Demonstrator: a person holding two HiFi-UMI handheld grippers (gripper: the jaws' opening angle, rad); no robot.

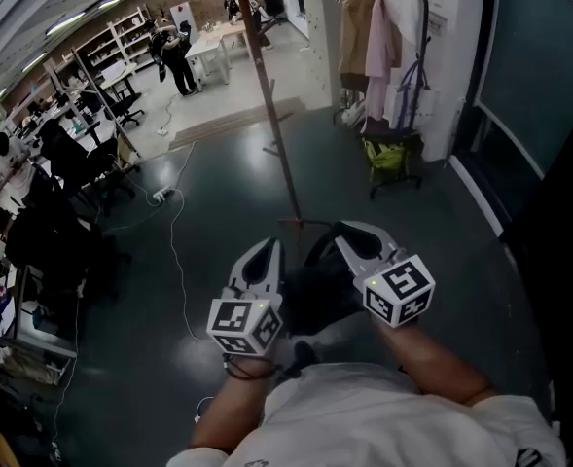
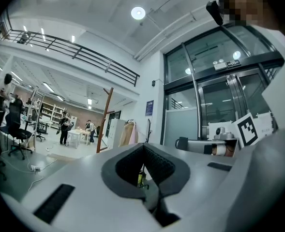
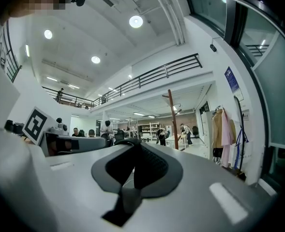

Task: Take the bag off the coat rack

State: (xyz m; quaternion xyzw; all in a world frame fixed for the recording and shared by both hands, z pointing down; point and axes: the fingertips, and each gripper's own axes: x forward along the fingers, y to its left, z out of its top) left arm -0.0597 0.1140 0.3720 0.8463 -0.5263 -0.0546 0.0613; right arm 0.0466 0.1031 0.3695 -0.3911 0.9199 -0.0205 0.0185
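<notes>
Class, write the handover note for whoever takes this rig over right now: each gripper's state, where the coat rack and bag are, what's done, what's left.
Left gripper: shut, empty, level, near the body.
Right gripper: shut, empty, beside it.
Wooden coat rack: ahead, no bag seen on it.
Coats hang at the wall to its right, with what looks like a pale, blue-strapped bag beside them.
Done: nothing taken yet.
Left: reach the bag, grip it, lift it off.
</notes>
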